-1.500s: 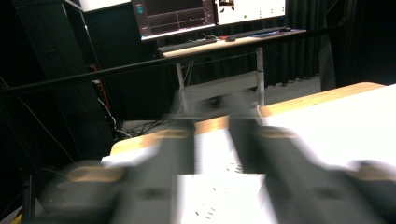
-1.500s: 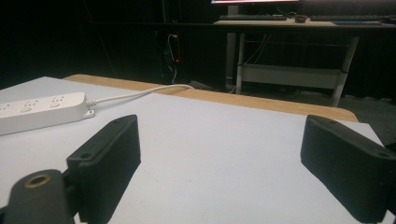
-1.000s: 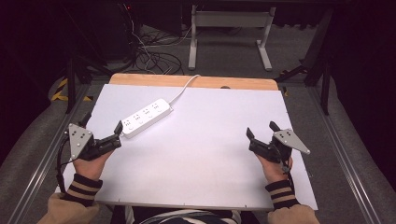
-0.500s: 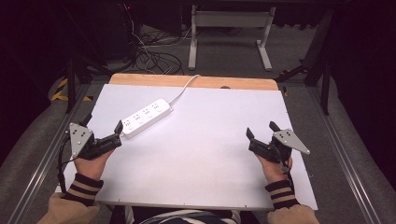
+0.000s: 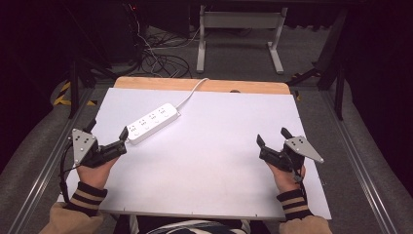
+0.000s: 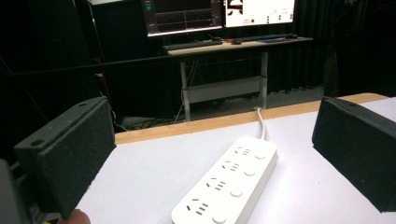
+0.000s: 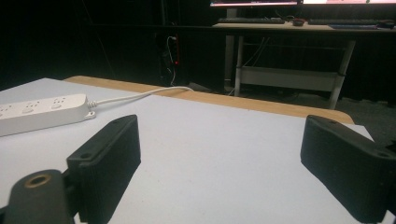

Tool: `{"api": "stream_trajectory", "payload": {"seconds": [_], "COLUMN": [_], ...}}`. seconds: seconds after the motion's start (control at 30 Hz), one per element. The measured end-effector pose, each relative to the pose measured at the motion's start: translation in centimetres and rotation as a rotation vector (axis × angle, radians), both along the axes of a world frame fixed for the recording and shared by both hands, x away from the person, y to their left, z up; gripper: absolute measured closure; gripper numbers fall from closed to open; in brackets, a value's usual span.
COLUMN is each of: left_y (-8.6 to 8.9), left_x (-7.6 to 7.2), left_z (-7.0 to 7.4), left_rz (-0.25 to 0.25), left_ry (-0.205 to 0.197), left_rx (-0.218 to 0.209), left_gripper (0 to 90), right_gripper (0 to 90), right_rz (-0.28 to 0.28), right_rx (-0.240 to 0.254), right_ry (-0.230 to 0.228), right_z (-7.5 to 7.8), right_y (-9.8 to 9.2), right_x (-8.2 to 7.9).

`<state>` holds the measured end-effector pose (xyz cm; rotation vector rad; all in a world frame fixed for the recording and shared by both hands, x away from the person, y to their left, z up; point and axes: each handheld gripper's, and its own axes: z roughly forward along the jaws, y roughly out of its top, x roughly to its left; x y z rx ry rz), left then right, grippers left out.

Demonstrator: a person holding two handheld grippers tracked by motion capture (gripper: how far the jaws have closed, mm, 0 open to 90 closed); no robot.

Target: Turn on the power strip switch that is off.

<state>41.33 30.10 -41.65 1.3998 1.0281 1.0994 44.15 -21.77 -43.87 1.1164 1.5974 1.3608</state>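
Change from earlier: almost none; the left gripper [image 5: 108, 138] and right gripper [image 5: 273, 136] sit where they sat 1 second ago, and the power strip [image 5: 151, 122] has not shifted.
Left gripper: jaws spread wide, holding nothing; its near jaw tip stands just beside the strip's near end, and contact cannot be told from the high view.
Right gripper: jaws spread wide, empty, low over the white table [image 5: 219, 161] near its right edge, well apart from the strip.
Power strip: white, 4 sockets, flat on the table's left half, lying diagonally; its cable [image 5: 192, 92] runs off the far wooden edge.
Cut off: the left gripper view crops the strip's near end [image 6: 229, 186]; the right gripper view crops its left part [image 7: 42, 113].
Hard to make out: cable tangle on the dark floor beyond the table.
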Motion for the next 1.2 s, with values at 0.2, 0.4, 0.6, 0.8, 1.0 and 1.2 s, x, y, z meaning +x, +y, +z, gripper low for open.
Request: {"api": "stream_trajectory", "payload": {"seconds": [0.2,0.4,0.6,0.8,1.0,1.2], "left_y": [0.02,-0.07,-0.08,-0.07,-0.1,-0.06], "left_x": [0.19,0.21,0.24,0.23,0.26,0.36], "left_z": [-0.09,-0.13,-0.16,-0.16,-0.18,-0.2], "left_rz": [0.001,-0.002,-0.005,-0.003,-0.003,-0.003], "left_ry": [0.01,0.016,0.023,0.022,0.025,0.031], "left_rx": [0.004,0.004,0.0,0.003,0.003,0.007], "left_gripper": [0.0,0.1,0.1,0.1,0.1,0.2], "right_gripper": [12.8,12.8,12.9,12.8,12.9,12.9], "right_rz": [-0.002,0.0,-0.003,-0.004,-0.003,-0.005], "right_rx": [-0.001,-0.002,-0.008,-0.007,-0.011,-0.007], "right_ry": [0.007,0.006,0.009,0.01,0.008,0.01], "right_z": [-0.08,-0.08,-0.1,-0.1,-0.12,-0.12], "right_y": [-0.06,0.0,0.03,0.03,0.1,0.04], "right_x": [0.17,0.14,0.15,0.15,0.15,0.2]}}
